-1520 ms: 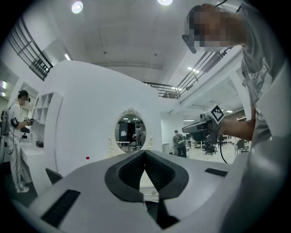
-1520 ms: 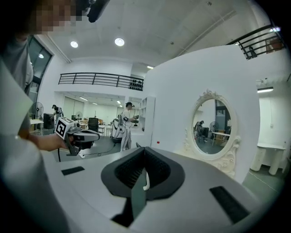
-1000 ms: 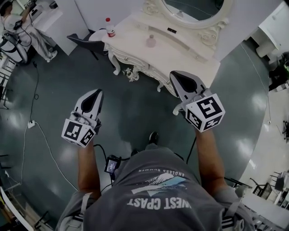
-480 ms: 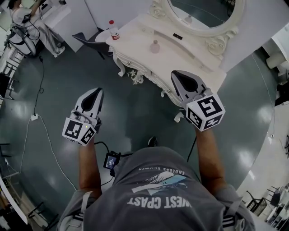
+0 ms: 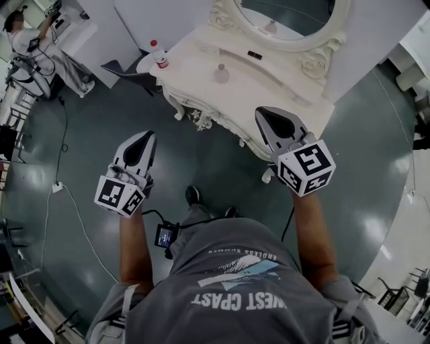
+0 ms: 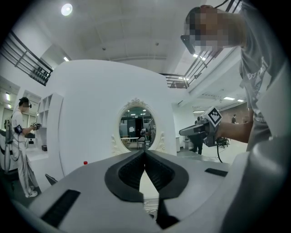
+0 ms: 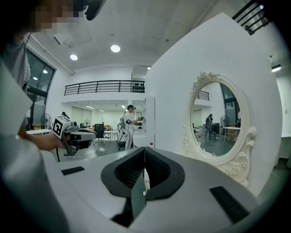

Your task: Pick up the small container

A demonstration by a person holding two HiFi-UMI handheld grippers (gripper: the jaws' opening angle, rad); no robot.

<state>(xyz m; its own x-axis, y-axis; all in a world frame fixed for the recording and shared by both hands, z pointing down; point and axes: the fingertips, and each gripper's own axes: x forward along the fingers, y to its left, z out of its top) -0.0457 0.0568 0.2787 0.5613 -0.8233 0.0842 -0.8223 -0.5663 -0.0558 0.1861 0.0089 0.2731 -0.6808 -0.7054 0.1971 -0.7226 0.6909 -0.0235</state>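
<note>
Head view | small container (image 5: 221,73) on dressing table (image 5: 282,91): likely light, rigid, smooth; grip across its body | left gripper (image 5: 148,135), right gripper (image 5: 259,111): jaws together, empty.

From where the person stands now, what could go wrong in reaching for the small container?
The right gripper has its jaws shut; unless they open first, it may knock the small container toward the mirror. A cable lies on the floor nearby, so a step might catch it.
</note>
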